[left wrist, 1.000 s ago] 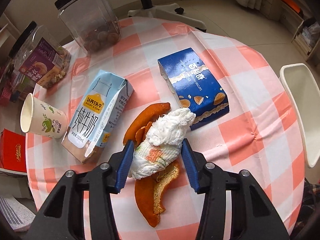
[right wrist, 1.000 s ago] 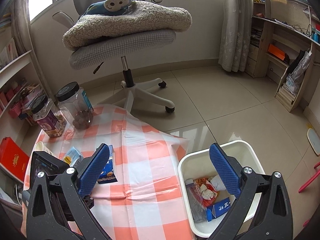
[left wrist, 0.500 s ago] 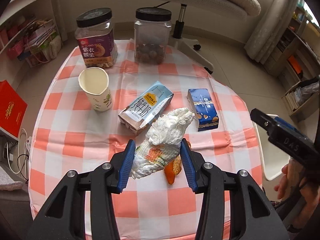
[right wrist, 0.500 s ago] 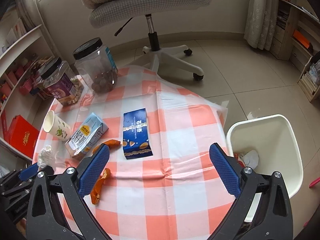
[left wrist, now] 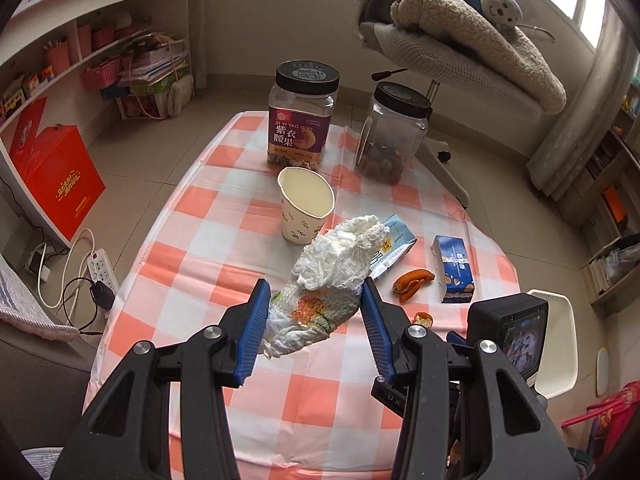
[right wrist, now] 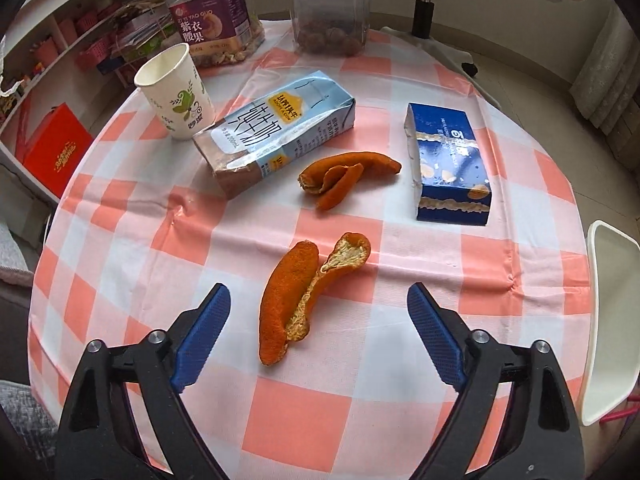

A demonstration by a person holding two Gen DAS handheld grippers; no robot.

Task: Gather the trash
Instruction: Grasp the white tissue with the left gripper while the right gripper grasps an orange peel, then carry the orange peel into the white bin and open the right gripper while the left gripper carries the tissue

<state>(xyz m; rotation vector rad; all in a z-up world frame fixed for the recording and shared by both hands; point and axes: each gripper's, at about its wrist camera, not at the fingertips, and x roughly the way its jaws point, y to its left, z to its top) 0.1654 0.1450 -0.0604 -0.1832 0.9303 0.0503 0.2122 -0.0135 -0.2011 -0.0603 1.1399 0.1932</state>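
Observation:
My left gripper (left wrist: 314,302) is shut on a crumpled white tissue wad (left wrist: 332,276) with an orange print, held above the checked table (left wrist: 208,240). My right gripper (right wrist: 318,320) is open and empty, low over the table, with a long orange peel (right wrist: 296,300) lying between its fingers just ahead. A second orange peel (right wrist: 344,176), a light blue milk carton (right wrist: 276,128), a dark blue biscuit box (right wrist: 450,160) and a paper cup (right wrist: 176,88) lie farther back. The white trash bin (right wrist: 604,312) stands at the table's right edge.
Two black-lidded clear jars (left wrist: 302,116) (left wrist: 394,136) stand at the table's far side. An office chair with a blanket (left wrist: 460,44) is behind. Shelves and a red box (left wrist: 56,176) stand to the left, with a power strip (left wrist: 102,270) on the floor.
My left gripper lifted the tissue wad higher and pulled back from the table. My right gripper swung from over the bin down to the table, close over the long orange peel.

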